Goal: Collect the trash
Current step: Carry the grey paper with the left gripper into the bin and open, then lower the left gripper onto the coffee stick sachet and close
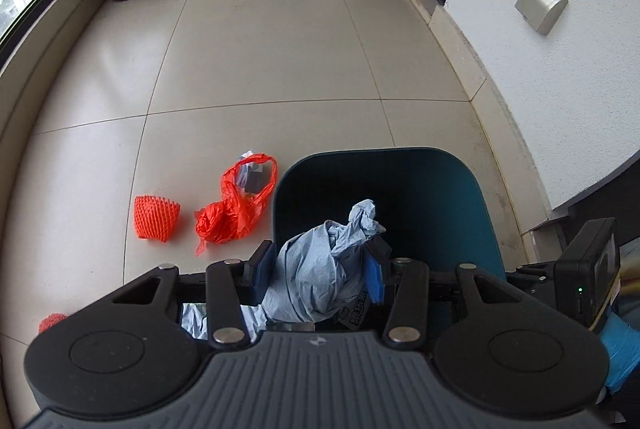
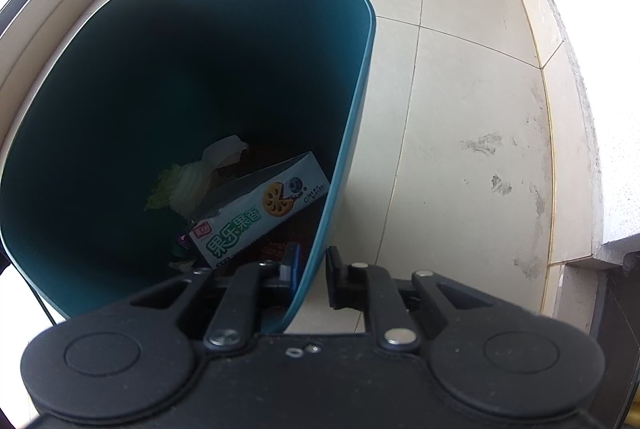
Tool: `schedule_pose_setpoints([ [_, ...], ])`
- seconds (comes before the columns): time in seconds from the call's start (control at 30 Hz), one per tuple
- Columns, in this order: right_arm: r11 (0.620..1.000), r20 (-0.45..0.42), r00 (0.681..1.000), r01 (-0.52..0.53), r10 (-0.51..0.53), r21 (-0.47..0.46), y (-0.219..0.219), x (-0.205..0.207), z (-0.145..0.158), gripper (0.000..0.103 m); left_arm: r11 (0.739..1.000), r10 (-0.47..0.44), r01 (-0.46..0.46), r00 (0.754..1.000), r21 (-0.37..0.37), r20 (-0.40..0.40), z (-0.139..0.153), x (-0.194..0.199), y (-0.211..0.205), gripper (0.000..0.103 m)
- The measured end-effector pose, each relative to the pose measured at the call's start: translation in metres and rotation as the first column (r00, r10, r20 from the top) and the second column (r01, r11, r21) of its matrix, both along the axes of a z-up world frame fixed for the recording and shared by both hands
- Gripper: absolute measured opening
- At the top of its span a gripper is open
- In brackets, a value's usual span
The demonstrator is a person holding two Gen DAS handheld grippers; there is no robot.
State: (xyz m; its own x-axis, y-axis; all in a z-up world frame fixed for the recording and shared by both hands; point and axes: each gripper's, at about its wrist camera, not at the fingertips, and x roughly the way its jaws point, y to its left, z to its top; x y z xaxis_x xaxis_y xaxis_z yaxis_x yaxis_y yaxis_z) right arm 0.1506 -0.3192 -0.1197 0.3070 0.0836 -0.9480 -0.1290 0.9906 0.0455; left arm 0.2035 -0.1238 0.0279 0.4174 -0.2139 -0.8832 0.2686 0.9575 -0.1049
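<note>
We grip a crumpled blue paper wad (image 1: pixel 320 277) in our left gripper (image 1: pixel 318 269), its long axis running near to far, its twisted tip pointing over the teal bin (image 1: pixel 440 189). Only the right wrist view shows our right gripper (image 2: pixel 312 269) straddling the bin's right wall and a snack box (image 2: pixel 260 213) inside; only the left shows 2 orange scraps, a foam net (image 1: pixel 156 217) and a bag (image 1: pixel 236 209), left of the bin.

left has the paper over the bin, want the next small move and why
Probably open the left gripper: its fingers clamp the blue paper above the bin, whose wall the right gripper straddles. The wad should drop in.
</note>
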Motion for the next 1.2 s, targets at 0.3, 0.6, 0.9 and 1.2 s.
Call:
schedule_pose_setpoints([
  [0.3, 1.000, 0.004, 1.000, -0.001, 0.001, 0.008, -0.005, -0.004, 0.004, 0.012, 0.998, -0.058, 0.060, 0.994, 0.021, -0.094, -0.069, 0.012, -0.065, 0.046],
  [0.6, 1.000, 0.005, 1.000, 0.003, -0.003, 0.019, -0.009, -0.006, 0.009, 0.013, 0.996, -0.066, 0.074, 0.984, 0.043, -0.166, -0.122, 0.018, -0.084, 0.052],
  [0.9, 1.000, 0.003, 1.000, 0.005, -0.005, 0.029, -0.011, -0.005, 0.011, 0.013, 0.996, -0.085, 0.086, 0.985, 0.000, -0.151, -0.123, 0.008, -0.076, 0.067],
  [1.2, 1.000, 0.003, 1.000, 0.004, -0.004, 0.028, -0.011, -0.005, 0.012, 0.013, 0.997, -0.080, 0.079, 0.995, -0.019, -0.061, -0.098, -0.017, -0.054, 0.067],
])
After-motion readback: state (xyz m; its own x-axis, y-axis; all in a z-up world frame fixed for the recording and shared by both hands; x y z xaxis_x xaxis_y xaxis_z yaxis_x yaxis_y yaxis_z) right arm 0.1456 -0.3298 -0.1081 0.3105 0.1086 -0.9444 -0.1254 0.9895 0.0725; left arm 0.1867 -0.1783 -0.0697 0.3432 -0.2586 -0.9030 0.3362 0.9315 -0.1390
